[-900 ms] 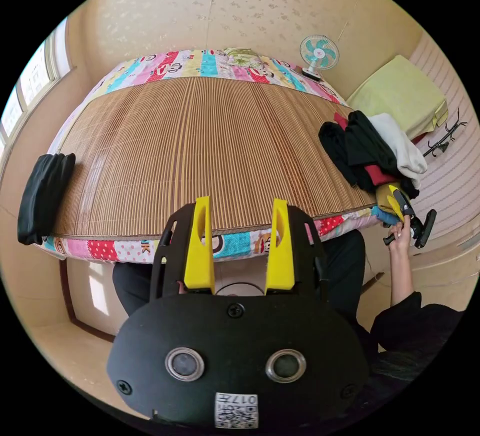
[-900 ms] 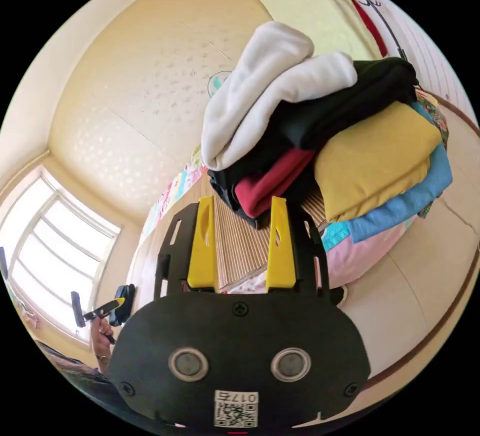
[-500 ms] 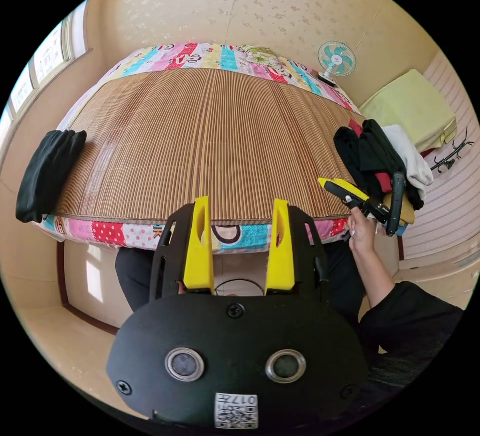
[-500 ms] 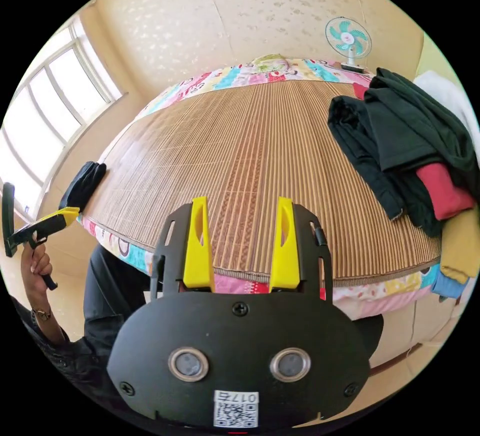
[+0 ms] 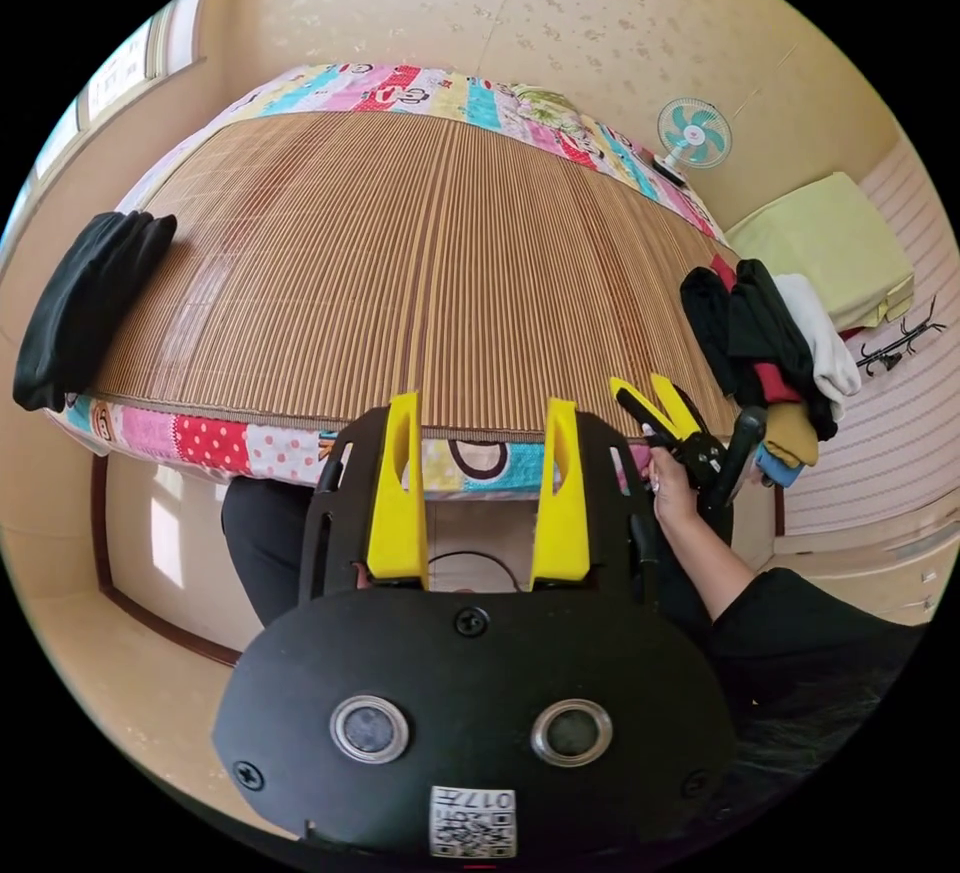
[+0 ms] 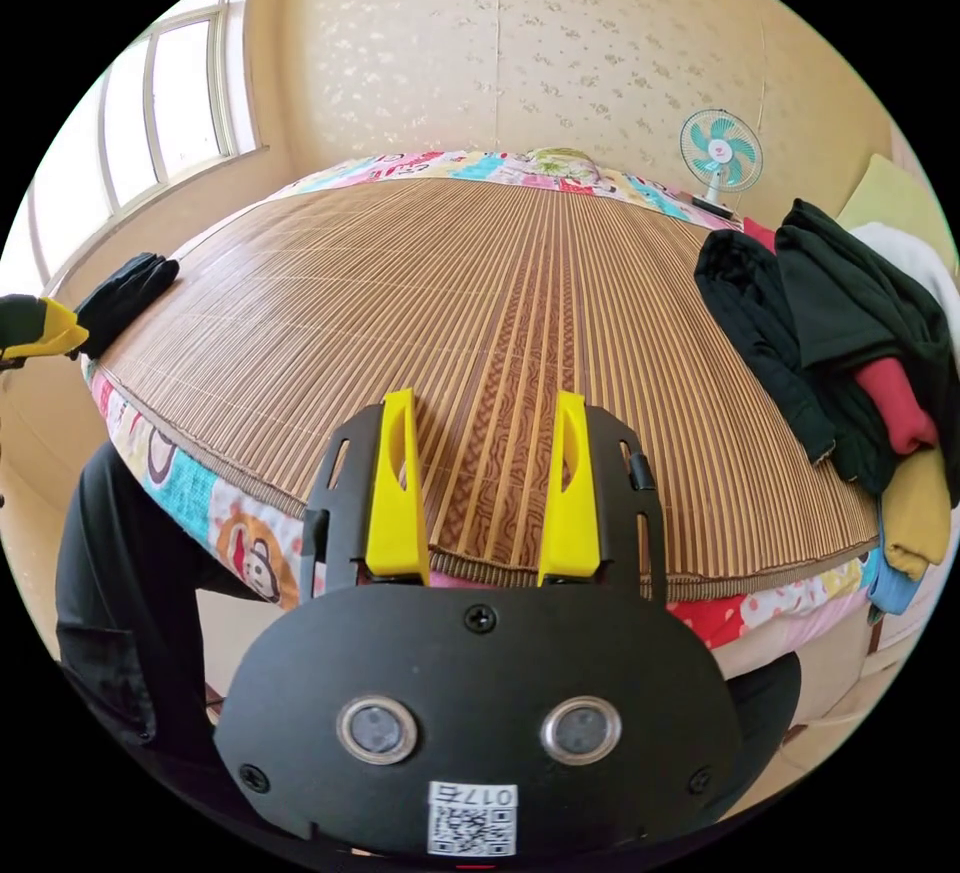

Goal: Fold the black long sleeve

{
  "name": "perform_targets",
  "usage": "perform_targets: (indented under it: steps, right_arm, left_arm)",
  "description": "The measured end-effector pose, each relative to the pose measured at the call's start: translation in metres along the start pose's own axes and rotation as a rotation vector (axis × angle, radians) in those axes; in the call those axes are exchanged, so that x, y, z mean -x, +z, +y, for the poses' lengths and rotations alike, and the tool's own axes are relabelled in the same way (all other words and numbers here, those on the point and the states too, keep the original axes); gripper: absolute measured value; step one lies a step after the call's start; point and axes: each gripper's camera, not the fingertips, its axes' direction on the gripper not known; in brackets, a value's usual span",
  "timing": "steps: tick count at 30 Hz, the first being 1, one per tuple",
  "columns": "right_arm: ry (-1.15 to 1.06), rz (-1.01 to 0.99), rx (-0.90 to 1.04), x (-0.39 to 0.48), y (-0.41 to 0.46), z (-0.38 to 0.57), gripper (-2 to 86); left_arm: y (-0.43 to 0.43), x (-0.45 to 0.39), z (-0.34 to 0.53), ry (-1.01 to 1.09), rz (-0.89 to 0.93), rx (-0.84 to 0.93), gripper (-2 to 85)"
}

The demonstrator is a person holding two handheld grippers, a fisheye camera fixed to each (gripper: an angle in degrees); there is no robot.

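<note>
Between garments, by the look of it, with nothing in hand and no fold begun; left gripper (image 5: 480, 493) hanging at the near edge of the bed, yellow jaws parted and empty, pointing across the bare bamboo mat (image 5: 400, 253); right gripper (image 6: 485, 488) likewise spread wide and holding nothing, poised over the mat's near edge, and seen from the left gripper view at the near right corner in a hand (image 5: 668, 498), its jaws there also apart. Off to the right side of the mat, a heap of clothes (image 6: 850, 353): black and dark pieces draped on top and down toward the mat, then red, mustard, blue and a white one at the far side; most likely the black long sleeve (image 6: 760, 323) among those dark pieces, the one trailing onto the mat nearest the middle, though impossible to say for certain which dark piece has the long sleeves. At the far left edge, a folded black bundle (image 5: 85, 308), lying apart from the heap and seemingly finished. Next, probably: reaching the right gripper to the heap, pinching only the top black layer near a shoulder or hem so as not to drag the red and white pieces along; then drawing it onto the open middle of the mat and spreading it flat, with the left gripper taking the opposite edge.
</note>
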Motion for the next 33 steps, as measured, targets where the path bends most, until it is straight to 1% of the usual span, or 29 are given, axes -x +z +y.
perform_targets:
  steps: [4, 7, 9, 10, 12, 13, 15, 16, 17, 19, 20, 21, 22, 23, 25, 27, 28, 29, 30, 31, 33]
  right_arm:
    - [0.005, -0.01, -0.007, 0.009, 0.004, 0.006, 18.3]
    - [0.007, -0.016, -0.014, 0.014, 0.006, 0.011, 18.3]
    - [0.007, -0.017, -0.021, 0.018, 0.008, 0.014, 18.3]
    - [0.006, -0.016, -0.025, 0.02, 0.009, 0.016, 18.3]
    - [0.004, -0.014, -0.032, 0.023, 0.01, 0.019, 18.3]
    - [0.004, -0.013, -0.035, 0.024, 0.011, 0.021, 18.3]
    - [0.003, -0.012, -0.037, 0.027, 0.012, 0.023, 18.3]
    - [0.002, -0.01, -0.04, 0.028, 0.013, 0.025, 18.3]
    - [0.002, -0.009, -0.042, 0.029, 0.013, 0.026, 18.3]
    - [0.0, -0.003, -0.045, 0.032, 0.014, 0.028, 18.3]
    - [0.0, -0.002, -0.045, 0.033, 0.014, 0.029, 18.3]
    - [0.0, 0.0, -0.046, 0.034, 0.015, 0.03, 18.3]
    - [0.0, 0.0, -0.047, 0.034, 0.015, 0.031, 18.3]
    - [0.001, 0.0, -0.047, 0.034, 0.015, 0.031, 18.3]
    - [0.001, -0.001, -0.049, 0.034, 0.015, 0.033, 18.3]
    - [0.001, 0.0, -0.051, 0.035, 0.015, 0.035, 18.3]
    - [0.001, 0.002, -0.052, 0.035, 0.015, 0.036, 18.3]
    - [0.001, 0.002, -0.051, 0.035, 0.015, 0.036, 18.3]
    - [0.001, 0.003, -0.051, 0.034, 0.015, 0.037, 18.3]
    - [0.002, 0.003, -0.051, 0.034, 0.015, 0.038, 18.3]
    - [0.001, 0.007, -0.052, 0.033, 0.014, 0.039, 18.2]
  left_arm:
    - [0.006, 0.004, -0.007, -0.015, -0.005, -0.017, 16.5]
    - [0.0, 0.043, -0.019, -0.082, -0.152, -0.101, 16.2]
    - [-0.017, 0.108, -0.039, -0.195, -0.298, -0.171, 16.2]
    - [-0.024, 0.128, -0.046, -0.226, -0.321, -0.186, 16.2]
    - [-0.063, 0.206, -0.074, -0.356, -0.358, -0.226, 16.6]
    - [-0.076, 0.222, -0.08, -0.377, -0.361, -0.25, 16.7]
    - [-0.116, 0.275, -0.108, -0.435, -0.461, -0.329, 16.7]
    - [-0.121, 0.288, -0.116, -0.452, -0.492, -0.323, 16.7]
    - [-0.119, 0.315, -0.134, -0.479, -0.528, -0.276, 16.5]
    - [-0.089, 0.362, -0.158, -0.523, -0.501, -0.11, 15.5]
    - [-0.053, 0.395, -0.166, -0.572, -0.448, 0.043, 13.9]
    - [-0.039, 0.4, -0.164, -0.58, -0.531, 0.033, 12.1]
    - [-0.038, 0.395, -0.163, -0.583, -0.551, 0.002, 11.2]
    - [-0.04, 0.378, -0.165, -0.596, -0.596, -0.035, 7.8]
    - [-0.044, 0.335, -0.169, -0.483, -0.57, -0.093, 4.7]
    - [-0.044, 0.264, -0.157, -0.272, -0.394, -0.188, 3.7]
    - [-0.043, 0.245, -0.151, -0.216, -0.345, -0.198, 3.7]
    - [-0.036, 0.206, -0.135, -0.095, -0.239, -0.214, 3.7]
    - [-0.027, 0.172, -0.114, 0.002, -0.129, -0.217, 3.7]
    - [-0.021, 0.156, -0.103, 0.037, -0.074, -0.208, 3.8]
    - [0.013, 0.108, -0.053, 0.1, 0.16, -0.124, 4.3]
